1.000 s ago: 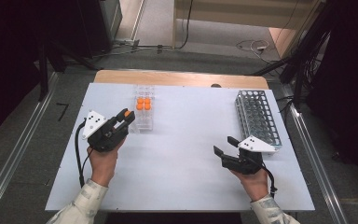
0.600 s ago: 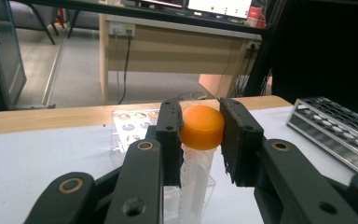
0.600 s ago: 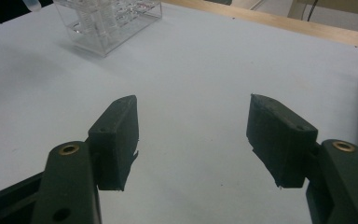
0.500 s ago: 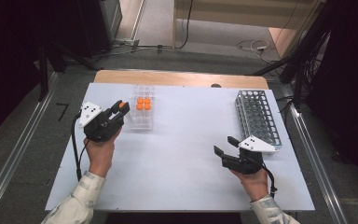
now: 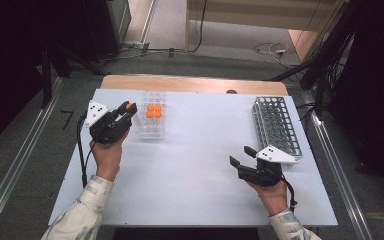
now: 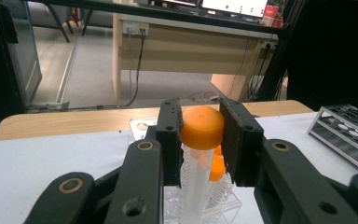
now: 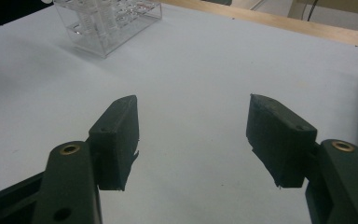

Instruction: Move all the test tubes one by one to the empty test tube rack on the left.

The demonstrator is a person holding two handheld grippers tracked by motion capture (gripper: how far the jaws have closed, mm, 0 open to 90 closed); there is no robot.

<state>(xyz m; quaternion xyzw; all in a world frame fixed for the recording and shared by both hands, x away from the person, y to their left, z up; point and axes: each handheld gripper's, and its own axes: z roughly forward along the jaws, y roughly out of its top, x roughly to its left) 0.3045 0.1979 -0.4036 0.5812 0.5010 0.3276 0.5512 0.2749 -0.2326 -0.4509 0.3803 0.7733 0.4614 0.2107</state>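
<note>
the left gripper (image 5: 126,111) is clamped on an orange-capped tube (image 6: 202,128), its two black jaws pressing the cap from either side, as the left gripper view shows plainly; the clear body of the tube hangs down between them. in the high view that gripper sits near the desk's (image 5: 200,200) far left corner, just beside the left side of the clear rack (image 5: 151,131), with the tube's orange cap peeking out at the jaw tips. judging from this, the tube looks lifted clear of the clear rack, or nearly so, though whether its tip is fully out cannot be told. four orange caps (image 5: 154,111) remain clustered at the far end of the clear rack, touching one another, so most of the tubes look unmoved. the metal wire rack (image 5: 276,125) stands along the desk's right edge, well apart from the clear rack, and every cell that can be made out looks empty, so nothing seems to have been delivered there. the right gripper (image 5: 242,155) rests low near the desk's near right corner, just beside the wire rack's near end, with its jaws spread wide and nothing but bare desk between them in the right gripper view. as a judgement, the work is at an early stage: one tube is in hand, the carry across the desk and the setting into the wire rack are not yet done, and the four tubes in the clear rack are left.
</note>
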